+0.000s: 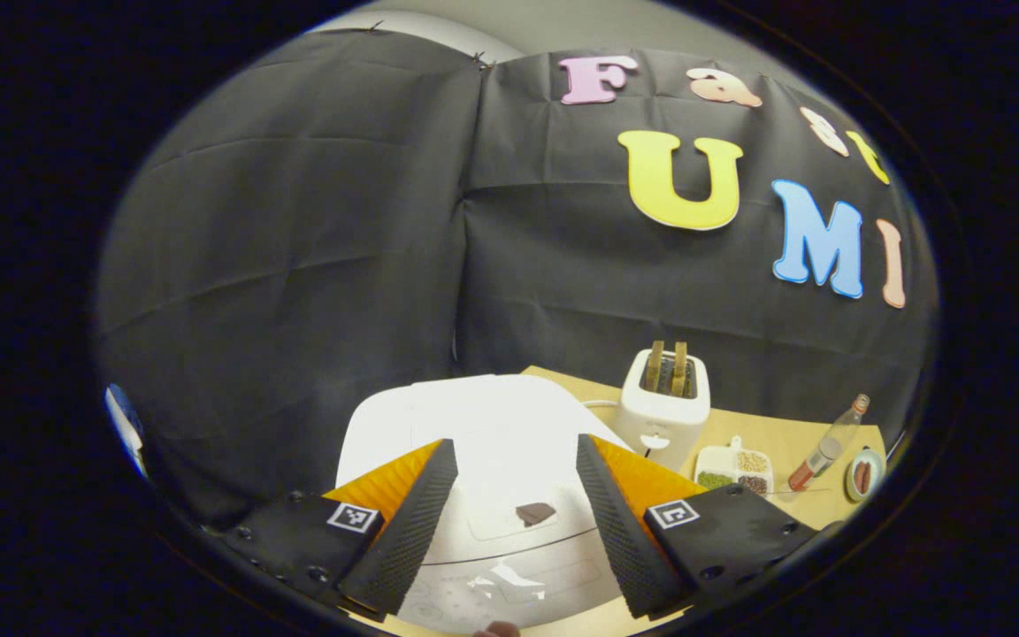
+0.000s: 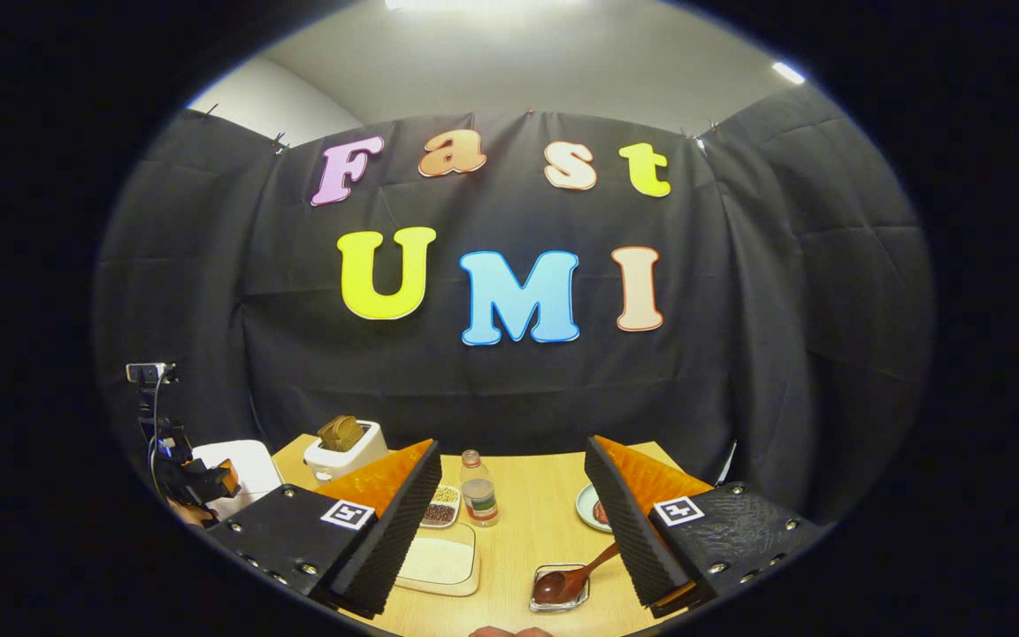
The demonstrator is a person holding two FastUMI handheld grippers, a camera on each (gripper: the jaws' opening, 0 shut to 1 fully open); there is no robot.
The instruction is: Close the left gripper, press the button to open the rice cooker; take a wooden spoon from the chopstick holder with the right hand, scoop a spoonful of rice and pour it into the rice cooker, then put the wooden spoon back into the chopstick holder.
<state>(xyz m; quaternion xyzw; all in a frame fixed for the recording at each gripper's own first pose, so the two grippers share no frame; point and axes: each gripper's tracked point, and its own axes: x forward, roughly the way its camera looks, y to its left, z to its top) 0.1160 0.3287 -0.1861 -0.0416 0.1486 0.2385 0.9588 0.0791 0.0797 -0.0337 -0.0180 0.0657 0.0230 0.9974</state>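
The white rice cooker (image 1: 483, 425) lies just under my left gripper (image 1: 516, 447), lid down, its dark brown button (image 1: 534, 513) between the two fingers. That gripper is open and holds nothing. In the right gripper view, my right gripper (image 2: 511, 447) is open above the wooden table (image 2: 518, 531). The wooden spoon (image 2: 573, 579) rests with its bowl in a small clear holder (image 2: 558, 600) close to the right finger. A shallow tray of white rice (image 2: 437, 563) sits by the left finger. Far left there, the left gripper (image 2: 200, 482) hovers over the cooker (image 2: 240, 464).
A white toaster (image 1: 662, 407) with toast stands behind the cooker. Beside it are a divided dish of grains (image 1: 733, 469), a small bottle (image 1: 828, 442) and a small plate (image 1: 863, 475). A camera on a stand (image 2: 151, 372) rises at the table's left edge.
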